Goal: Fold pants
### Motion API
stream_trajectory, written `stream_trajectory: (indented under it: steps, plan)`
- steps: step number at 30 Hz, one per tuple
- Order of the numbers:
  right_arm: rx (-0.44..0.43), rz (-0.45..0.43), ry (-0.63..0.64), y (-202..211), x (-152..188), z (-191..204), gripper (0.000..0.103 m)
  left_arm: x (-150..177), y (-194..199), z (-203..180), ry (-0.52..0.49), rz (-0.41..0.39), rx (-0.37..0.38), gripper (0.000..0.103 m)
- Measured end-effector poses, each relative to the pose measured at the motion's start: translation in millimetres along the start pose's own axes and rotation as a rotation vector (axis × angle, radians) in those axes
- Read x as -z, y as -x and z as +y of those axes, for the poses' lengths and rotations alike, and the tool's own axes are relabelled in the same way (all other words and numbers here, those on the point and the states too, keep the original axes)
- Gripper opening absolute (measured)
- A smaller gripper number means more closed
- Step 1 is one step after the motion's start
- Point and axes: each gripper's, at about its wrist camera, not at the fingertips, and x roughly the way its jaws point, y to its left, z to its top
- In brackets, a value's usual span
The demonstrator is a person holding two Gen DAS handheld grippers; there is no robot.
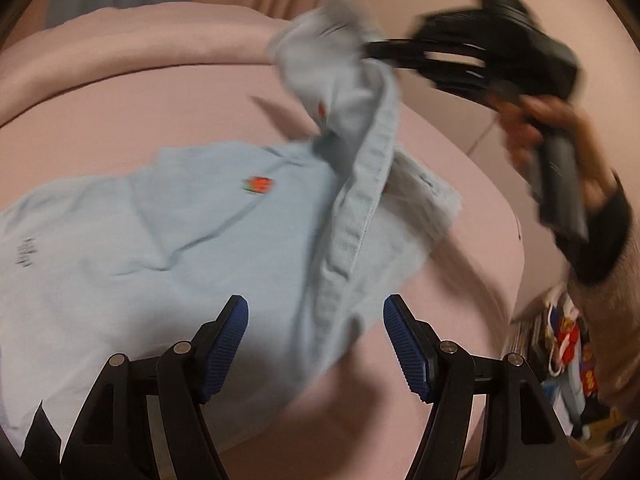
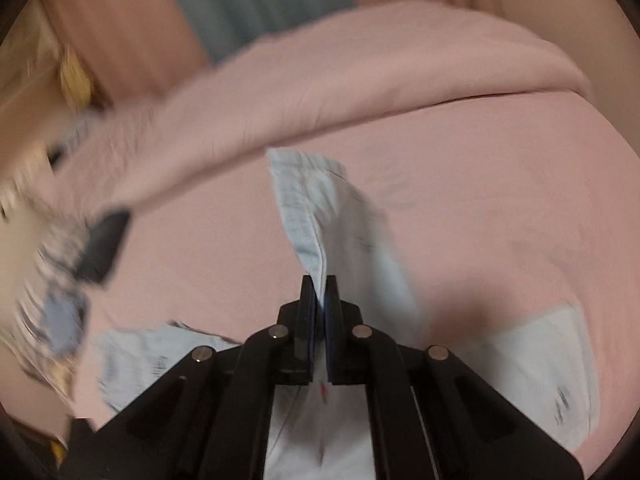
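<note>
My right gripper (image 2: 319, 280) is clenched on the pale blue cotton pants (image 1: 200, 232), lifting their waistband off the pink bed (image 1: 160, 92); my released left gripper (image 1: 316, 344) hovers nearest the hanging band.

Dim, soft light (heavy motion blur).

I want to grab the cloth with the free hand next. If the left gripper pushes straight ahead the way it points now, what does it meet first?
Most likely the pants: the left gripper stands open, and their ribbed waistband hangs right ahead between its fingers. Blur makes the depth uncertain.
</note>
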Motion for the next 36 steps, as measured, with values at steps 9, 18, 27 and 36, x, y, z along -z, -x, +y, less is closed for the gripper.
stream_trajectory:
  steps: [9,18,27,36]
  plan:
    - [-0.009,-0.046,-0.505,36,135,-156,0.01,-6,-27,-25,-0.063,0.082,-0.059,0.069]
    - [-0.097,-0.149,-0.626,31,147,-157,0.036,-7,-30,-31,-0.016,0.089,-0.064,0.069]
    - [-0.011,-0.118,-0.576,55,142,-160,0.01,0,-33,-52,-0.144,0.143,-0.098,0.038]
    - [0.015,-0.105,-0.61,55,141,-192,0.025,-14,-6,-60,-0.085,0.134,-0.006,0.047]
